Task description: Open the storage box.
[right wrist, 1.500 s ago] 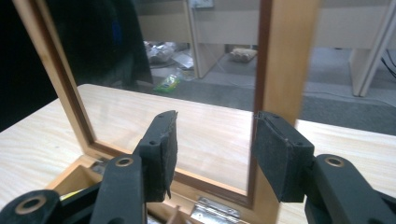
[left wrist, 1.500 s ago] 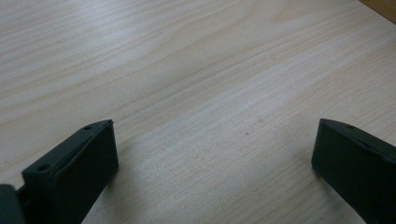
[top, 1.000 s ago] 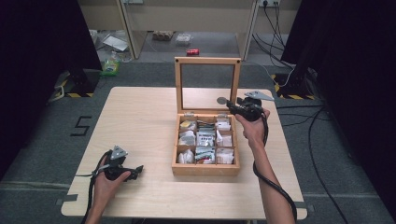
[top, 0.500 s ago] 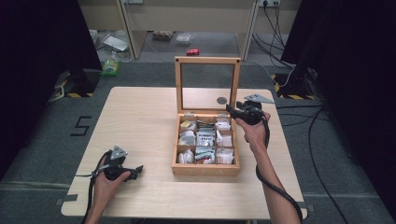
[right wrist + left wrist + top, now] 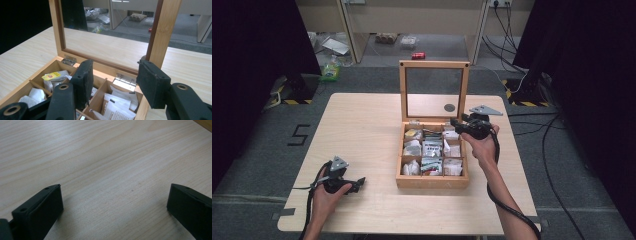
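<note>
Pale wood tabletop [image 5: 362, 125] is seen bearing a wooden tea box [image 5: 432, 179] near its middle, glass-paned lid [image 5: 433, 91] stood upright. The right gripper [image 5: 456, 123] is held level over the box's back right corner, fingers [image 5: 83, 80] released, nothing between them. The left gripper [image 5: 360, 184] is rested on the tabletop, well apart, fingers [image 5: 46, 206] spread wide. Sachets [image 5: 431, 148] are packed in the compartments; their print cannot be read.
</note>
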